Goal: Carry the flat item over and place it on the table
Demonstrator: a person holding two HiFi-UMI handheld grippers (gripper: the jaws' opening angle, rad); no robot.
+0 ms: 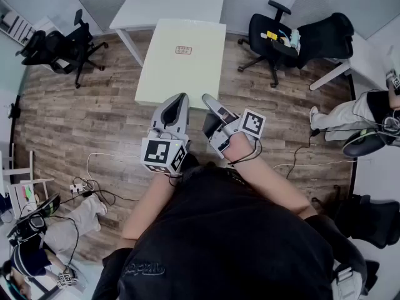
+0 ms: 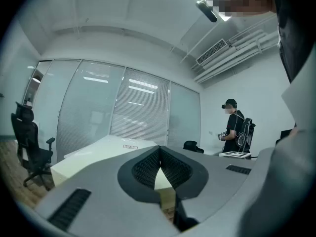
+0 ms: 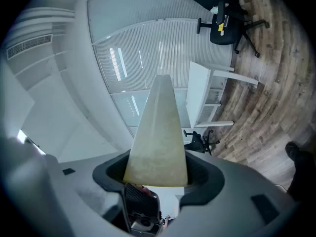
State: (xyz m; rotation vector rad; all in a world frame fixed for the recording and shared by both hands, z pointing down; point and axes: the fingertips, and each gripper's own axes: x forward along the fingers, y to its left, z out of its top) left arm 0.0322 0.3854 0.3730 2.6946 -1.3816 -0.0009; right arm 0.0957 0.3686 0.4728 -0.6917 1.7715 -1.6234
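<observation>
The flat item [image 1: 182, 64] is a large cream panel with a small label, held level above the wooden floor in front of me. Its far end reaches toward the white table [image 1: 169, 2]. My right gripper [image 1: 207, 99] is rolled on its side at the panel's near edge. Its jaws stand wide, above and below the panel [image 3: 159, 132], and clamp its thickness; the right gripper [image 3: 158, 169] is shut on it. My left gripper [image 1: 182, 97] lies at the same near edge. Its tips [image 2: 159, 150] meet, and the panel [image 2: 94, 154] shows to their left and through the gap below.
Black office chairs stand at the back left [image 1: 62, 45] and back right [image 1: 294, 39]. Cables [image 1: 94, 180] trail over the floor at my left. A person sits at the right [image 1: 356, 114], another crouches at the lower left [image 1: 37, 242]. A standing person [image 2: 236, 130] is across the room.
</observation>
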